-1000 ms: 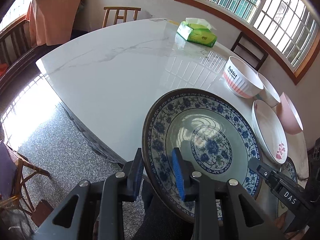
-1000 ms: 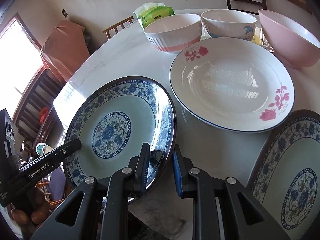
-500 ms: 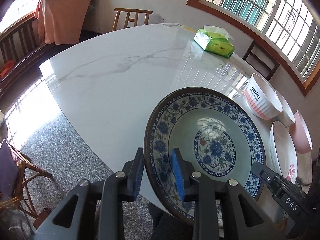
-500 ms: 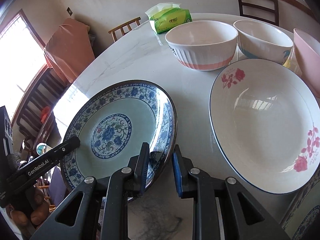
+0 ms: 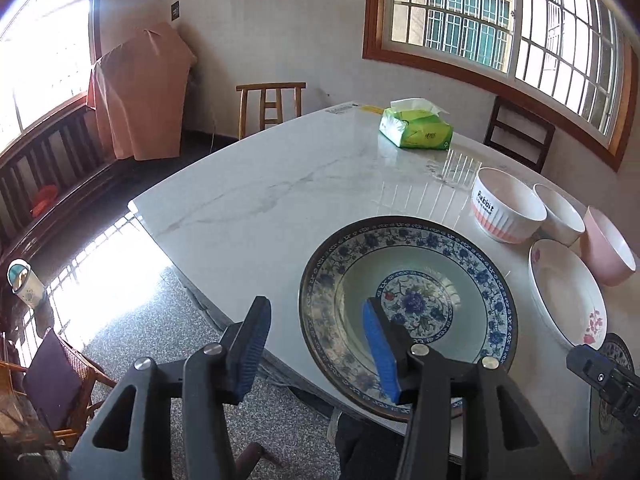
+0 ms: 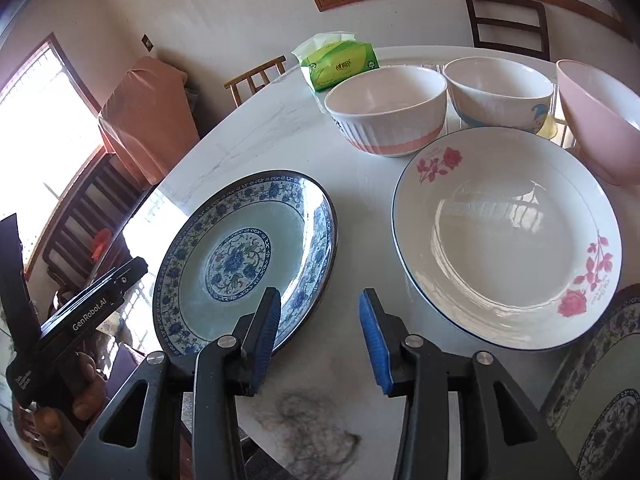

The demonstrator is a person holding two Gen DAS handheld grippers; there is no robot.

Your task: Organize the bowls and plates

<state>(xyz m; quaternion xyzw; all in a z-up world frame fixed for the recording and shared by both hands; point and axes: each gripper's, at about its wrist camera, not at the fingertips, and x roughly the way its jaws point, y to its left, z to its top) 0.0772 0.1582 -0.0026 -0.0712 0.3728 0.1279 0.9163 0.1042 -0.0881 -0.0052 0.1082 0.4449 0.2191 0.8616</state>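
A blue-and-white patterned plate (image 5: 408,304) lies flat on the marble table (image 5: 280,200) near its front edge; it also shows in the right wrist view (image 6: 244,256). My left gripper (image 5: 316,344) is open, its jaws astride the plate's near rim, one over the plate, one outside. My right gripper (image 6: 316,332) is open, just right of the plate's rim and empty. A white plate with red roses (image 6: 508,240) lies to the right. A second blue-patterned plate (image 6: 600,400) sits at the near right.
Three bowls stand behind the plates: a ribbed white-and-pink one (image 6: 384,108), a white one with blue print (image 6: 500,92) and a pink one (image 6: 600,116). A green tissue pack (image 5: 416,128) lies further back. Wooden chairs (image 5: 272,104) ring the table.
Both grippers have opened and let go of the blue-patterned plate, which now rests flat on the table. Both cameras have pulled back and tilted up.
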